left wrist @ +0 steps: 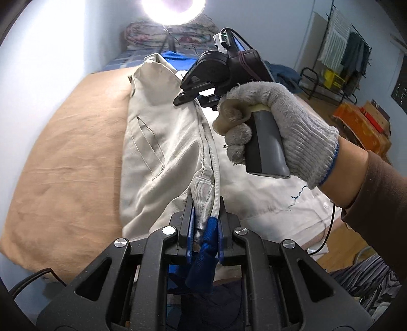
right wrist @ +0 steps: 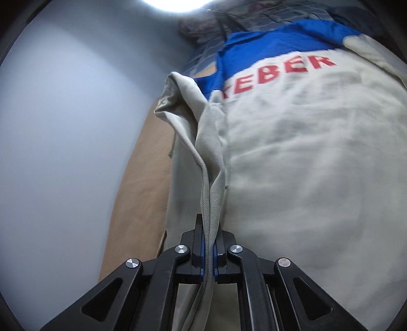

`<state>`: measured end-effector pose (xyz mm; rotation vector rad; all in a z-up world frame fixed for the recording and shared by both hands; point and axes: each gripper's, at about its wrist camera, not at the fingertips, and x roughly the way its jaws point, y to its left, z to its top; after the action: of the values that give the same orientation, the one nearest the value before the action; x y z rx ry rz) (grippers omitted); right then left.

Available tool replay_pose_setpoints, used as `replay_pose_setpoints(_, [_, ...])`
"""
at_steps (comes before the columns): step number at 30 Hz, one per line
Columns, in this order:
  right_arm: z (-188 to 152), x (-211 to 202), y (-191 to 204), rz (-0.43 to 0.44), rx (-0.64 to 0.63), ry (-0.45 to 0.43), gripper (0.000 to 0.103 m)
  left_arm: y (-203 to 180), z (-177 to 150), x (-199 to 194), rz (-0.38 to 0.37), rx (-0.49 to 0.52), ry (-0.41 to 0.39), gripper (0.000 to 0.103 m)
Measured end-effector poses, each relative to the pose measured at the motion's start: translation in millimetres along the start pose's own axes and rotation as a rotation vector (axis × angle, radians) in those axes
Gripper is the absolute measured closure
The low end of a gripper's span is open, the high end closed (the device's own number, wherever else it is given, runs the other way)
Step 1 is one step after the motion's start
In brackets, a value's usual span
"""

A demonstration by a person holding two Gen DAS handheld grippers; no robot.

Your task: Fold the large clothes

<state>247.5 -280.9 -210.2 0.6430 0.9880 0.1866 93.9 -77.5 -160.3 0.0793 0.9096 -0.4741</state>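
Note:
A large beige work jacket (left wrist: 157,142) with a blue yoke and red lettering lies on a bed covered by a tan blanket (left wrist: 68,157). My left gripper (left wrist: 203,216) is shut on the jacket's beige edge together with a blue piece of its fabric. In the left wrist view a gloved hand (left wrist: 279,122) holds the right gripper's handle farther up the same folded edge. The right wrist view shows my right gripper (right wrist: 209,244) shut on a thick beige seam of the jacket (right wrist: 305,152), whose back spreads out to the right with the red letters (right wrist: 277,73) near the top.
A pale wall (left wrist: 51,51) runs along the bed's left side. Folded quilts (left wrist: 168,33) and a bright lamp (left wrist: 173,7) sit at the head. To the right are a drying rack (left wrist: 340,43) with clothes, orange boxes (left wrist: 361,119) and wooden floor.

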Motion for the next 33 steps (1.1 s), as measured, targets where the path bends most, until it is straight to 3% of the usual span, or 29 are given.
replay_pose_setpoints(5, [-7.5,7.3,-19.6,-0.032,0.033,0.028,0.101,0.3,-1.2,2.7,-0.046,0.010,0.034,0.085])
replay_pose_setpoints(7, [-9.7,15.6,-25.7,-0.058,0.025,0.044,0.101,1.1,-5.2,-0.3,-0.091,0.016,0.048,0.072])
replay_pose_setpoints(9, [-10.0,20.6,-28.0,-0.061,0.033,0.050,0.102,3.2,-12.8,-8.3,-0.131,0.013,0.062,0.070])
replay_pose_setpoints(12, [-8.3,17.9,-24.1,-0.074,-0.008,0.062,0.093,10.6,-18.7,-27.8,-0.181,0.002,0.055,0.070])
replay_pose_setpoints(14, [-7.8,6.4,-14.2,-0.111,-0.089,0.058,0.078,22.1,-19.0,-45.5,-0.201,-0.015,0.014,0.070])
replay_pose_setpoints(15, [-5.8,-2.4,-8.1,-0.131,-0.141,0.044,0.072,25.0,-16.6,-49.8,-0.198,-0.029,-0.006,0.070])
replay_pose_setpoints(19, [15.9,-35.6,6.0,-0.127,-0.233,-0.041,0.072,52.8,-6.4,-60.3,-0.158,-0.130,-0.076,0.070])
replay_pose_setpoints(22, [39.9,-47.4,15.5,-0.083,-0.265,-0.110,0.072,65.9,0.7,-48.8,-0.163,-0.203,-0.059,0.070])
replay_pose_setpoints(24, [56.9,-48.6,29.1,-0.040,-0.296,-0.140,0.072,59.7,2.7,-38.9,-0.168,-0.197,-0.038,0.070])
replay_pose_setpoints(33, [101.3,30.7,72.3,0.000,-0.400,-0.089,0.080,29.8,-0.2,4.0,-0.138,-0.093,0.039,0.070])
